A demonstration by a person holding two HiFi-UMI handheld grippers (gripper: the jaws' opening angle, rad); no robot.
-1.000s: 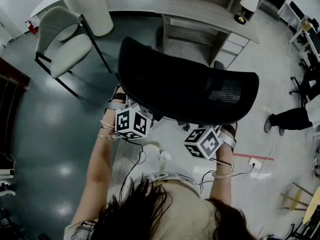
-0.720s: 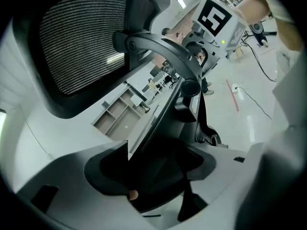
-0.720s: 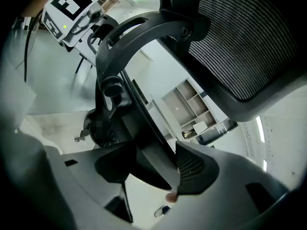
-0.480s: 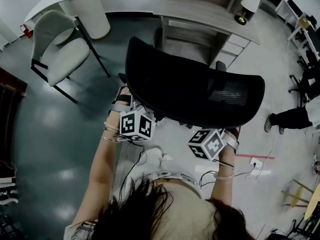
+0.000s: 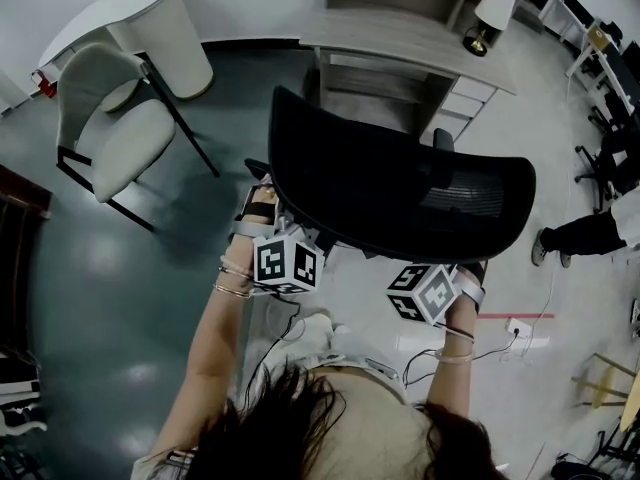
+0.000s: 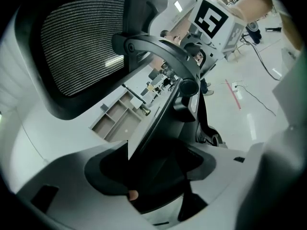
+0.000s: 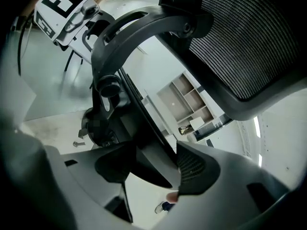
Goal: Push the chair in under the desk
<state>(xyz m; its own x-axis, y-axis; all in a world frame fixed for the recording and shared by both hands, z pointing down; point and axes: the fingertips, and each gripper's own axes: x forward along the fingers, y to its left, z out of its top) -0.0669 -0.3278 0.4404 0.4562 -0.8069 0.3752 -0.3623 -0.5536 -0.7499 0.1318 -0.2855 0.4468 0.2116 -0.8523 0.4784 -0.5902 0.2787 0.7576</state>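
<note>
The black mesh chair (image 5: 395,183) stands just before the grey desk (image 5: 410,30), its backrest turned towards the person and its front facing the open space under the desktop. Both of the 2 grippers are at the lower edge of the backrest, 1 at each side. In the left gripper view, the left gripper (image 6: 158,176) has its jaws closed on a black part of the chair's frame, which fills the gap between them. The right gripper (image 7: 151,164) does likewise – its 2 pads pinch a dark bar of the chair. A lamp (image 5: 487,13) sits at the desk's right end. A white armchair (image 5: 115,118) stands well apart at the left, beside a round white table (image 5: 150,8).
</note>
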